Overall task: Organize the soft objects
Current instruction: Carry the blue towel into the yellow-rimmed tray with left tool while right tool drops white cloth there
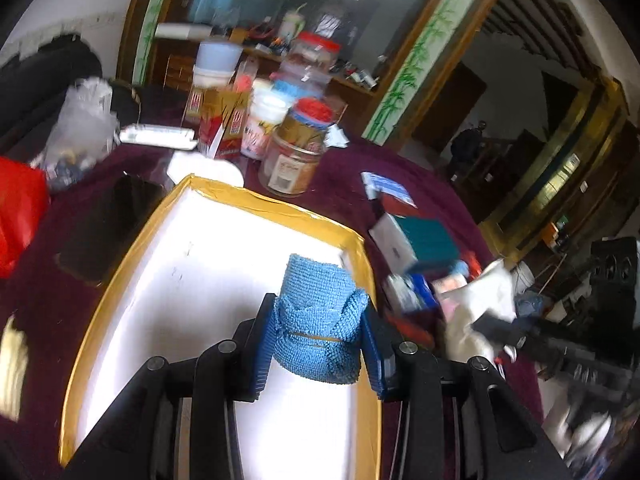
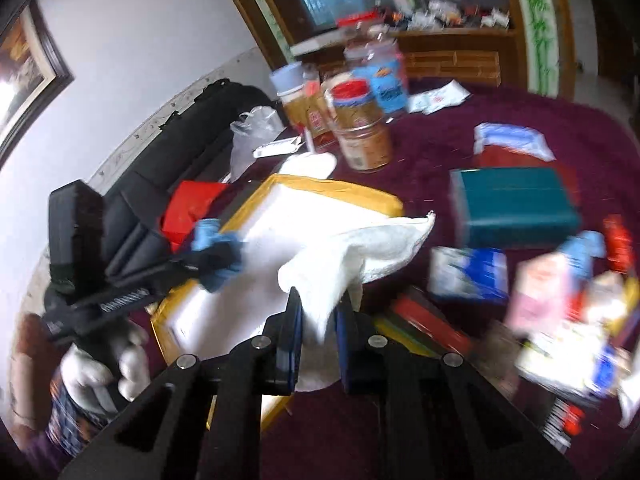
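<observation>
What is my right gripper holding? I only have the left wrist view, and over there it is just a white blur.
Observer: A white cloth, pinched between the right gripper pads.
Operator: Is it in the box yet?
Observer: No. Its loose end drapes above the yellow-rimmed box, not lying in it.
Operator: Can you see my left gripper from there?
Observer: Yes, the left gripper carries the blue cloth at the box's left edge.

Home: cluttered table (image 1: 352, 184), food jars (image 1: 294, 152)
</observation>
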The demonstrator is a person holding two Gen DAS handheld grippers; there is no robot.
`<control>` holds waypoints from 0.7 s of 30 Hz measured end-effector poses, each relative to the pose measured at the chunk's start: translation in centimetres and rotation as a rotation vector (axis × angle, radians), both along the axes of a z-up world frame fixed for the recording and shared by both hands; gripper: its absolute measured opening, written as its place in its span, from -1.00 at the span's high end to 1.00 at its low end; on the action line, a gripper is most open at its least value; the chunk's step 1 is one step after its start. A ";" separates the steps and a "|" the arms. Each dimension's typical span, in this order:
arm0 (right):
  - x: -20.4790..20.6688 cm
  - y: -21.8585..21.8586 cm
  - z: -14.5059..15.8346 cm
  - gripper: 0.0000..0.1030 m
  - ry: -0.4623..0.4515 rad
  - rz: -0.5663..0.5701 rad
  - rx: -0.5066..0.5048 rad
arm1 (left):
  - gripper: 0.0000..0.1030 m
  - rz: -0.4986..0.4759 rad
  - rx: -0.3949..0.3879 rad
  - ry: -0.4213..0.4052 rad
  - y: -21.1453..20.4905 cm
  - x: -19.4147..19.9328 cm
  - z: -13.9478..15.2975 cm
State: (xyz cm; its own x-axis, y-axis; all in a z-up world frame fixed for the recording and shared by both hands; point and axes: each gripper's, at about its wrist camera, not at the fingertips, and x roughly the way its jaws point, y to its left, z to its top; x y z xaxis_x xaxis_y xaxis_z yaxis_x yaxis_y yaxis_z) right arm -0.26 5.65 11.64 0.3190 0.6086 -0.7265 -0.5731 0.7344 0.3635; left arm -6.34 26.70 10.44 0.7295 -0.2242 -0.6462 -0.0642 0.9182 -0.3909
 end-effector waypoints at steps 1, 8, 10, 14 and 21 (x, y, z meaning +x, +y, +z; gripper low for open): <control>0.8 1.2 -0.5 0.72 0.008 -0.002 -0.007 | 0.21 0.006 -0.013 0.016 0.5 1.3 -0.3; 5.5 6.3 -4.4 0.72 0.060 -0.033 -0.102 | 0.15 0.022 -0.108 0.107 2.8 8.6 -4.6; 6.1 6.8 -5.0 0.71 0.054 -0.044 -0.137 | 0.05 0.024 -0.129 0.119 2.8 9.5 -5.5; 7.4 7.4 -6.2 0.15 0.062 -0.064 -0.183 | -0.17 0.043 -0.218 0.160 3.4 11.4 -7.6; 6.8 5.5 -4.0 -0.16 -0.015 -0.115 -0.158 | -0.32 0.061 -0.255 0.151 3.8 10.6 -7.0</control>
State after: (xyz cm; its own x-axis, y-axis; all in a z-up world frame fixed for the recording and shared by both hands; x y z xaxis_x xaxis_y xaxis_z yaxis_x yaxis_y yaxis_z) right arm 6.51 11.11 7.60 0.3916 0.4464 -0.8046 -0.4868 0.8426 0.2305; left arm 4.25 30.54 3.41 0.6464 -0.3515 -0.6772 -0.1916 0.7843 -0.5900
